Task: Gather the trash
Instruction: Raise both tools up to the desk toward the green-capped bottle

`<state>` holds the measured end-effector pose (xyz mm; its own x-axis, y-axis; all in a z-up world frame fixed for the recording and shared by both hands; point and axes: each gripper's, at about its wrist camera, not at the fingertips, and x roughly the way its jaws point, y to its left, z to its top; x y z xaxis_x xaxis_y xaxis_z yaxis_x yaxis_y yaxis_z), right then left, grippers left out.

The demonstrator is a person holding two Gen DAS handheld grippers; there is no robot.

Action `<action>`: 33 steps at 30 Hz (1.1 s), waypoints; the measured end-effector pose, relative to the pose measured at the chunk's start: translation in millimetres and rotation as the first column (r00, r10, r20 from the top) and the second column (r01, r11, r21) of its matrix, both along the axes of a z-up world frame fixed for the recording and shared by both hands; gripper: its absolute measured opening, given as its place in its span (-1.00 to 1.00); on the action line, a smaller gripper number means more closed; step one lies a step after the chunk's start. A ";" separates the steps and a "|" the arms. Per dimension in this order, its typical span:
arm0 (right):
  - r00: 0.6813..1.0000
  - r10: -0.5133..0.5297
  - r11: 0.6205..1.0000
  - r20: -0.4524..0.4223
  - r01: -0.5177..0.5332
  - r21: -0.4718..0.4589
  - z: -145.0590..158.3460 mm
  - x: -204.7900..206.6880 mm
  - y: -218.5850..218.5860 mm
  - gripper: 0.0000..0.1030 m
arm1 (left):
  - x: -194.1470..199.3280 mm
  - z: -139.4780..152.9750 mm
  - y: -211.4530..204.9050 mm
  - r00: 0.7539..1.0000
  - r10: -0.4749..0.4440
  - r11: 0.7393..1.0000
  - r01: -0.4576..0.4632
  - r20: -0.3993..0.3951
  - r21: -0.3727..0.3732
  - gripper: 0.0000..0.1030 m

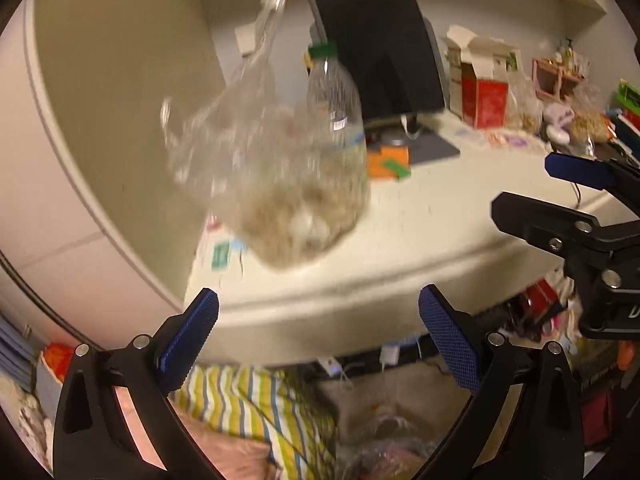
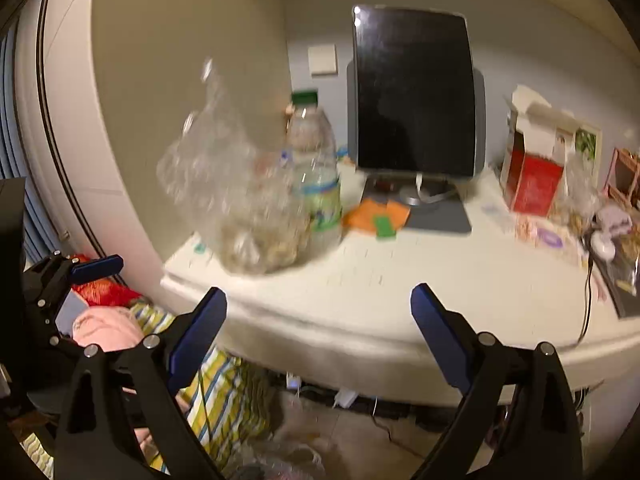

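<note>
A clear plastic bag (image 1: 280, 184) (image 2: 248, 208) with brownish scraps in its bottom stands blurred at the desk's left front corner, its handles sticking up. Right behind it is a clear plastic bottle (image 1: 334, 112) (image 2: 316, 168) with a green cap. My left gripper (image 1: 318, 300) is open and empty, held in front of the desk edge below the bag. My right gripper (image 2: 319, 296) (image 1: 524, 184) is open too, empty, in front of the desk edge to the right of the bag. One blue pad (image 2: 98, 266) of the left gripper shows at the left of the right wrist view.
A dark monitor (image 1: 376, 48) stands at the back, with orange and green paper pieces (image 1: 388, 162) at its foot. An open red box (image 1: 482, 96) and snack bags (image 1: 588, 124) crowd the right. Below the desk (image 2: 400, 280) lie striped cloth (image 1: 256, 404) and a crumpled bag (image 1: 384, 440).
</note>
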<state>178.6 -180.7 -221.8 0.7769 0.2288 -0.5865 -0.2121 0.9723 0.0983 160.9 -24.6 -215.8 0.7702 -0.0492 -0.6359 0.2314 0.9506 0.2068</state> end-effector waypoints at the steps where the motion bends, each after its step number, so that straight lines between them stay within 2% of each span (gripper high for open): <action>1: 1.000 0.001 1.000 0.012 -0.001 0.000 4.7 5.8 -2.8 0.75 | 4.6 4.4 -3.8 1.000 0.003 1.000 -0.003 0.011 0.002 0.89; 13: 0.996 0.036 0.999 0.080 -0.037 0.010 34.0 58.5 -30.5 0.75 | 66.1 34.4 -39.1 0.996 0.026 0.999 -0.029 0.084 0.027 0.89; 20: 0.995 0.054 0.998 0.089 -0.057 0.033 42.2 83.0 -44.6 0.75 | 106.3 51.3 -54.2 0.992 0.045 0.999 -0.046 0.116 0.006 0.89; 33: 0.994 0.081 0.995 0.071 -0.085 0.052 41.7 133.7 -58.5 0.76 | 172.6 46.6 -70.2 0.991 0.074 0.997 -0.078 0.109 0.029 0.89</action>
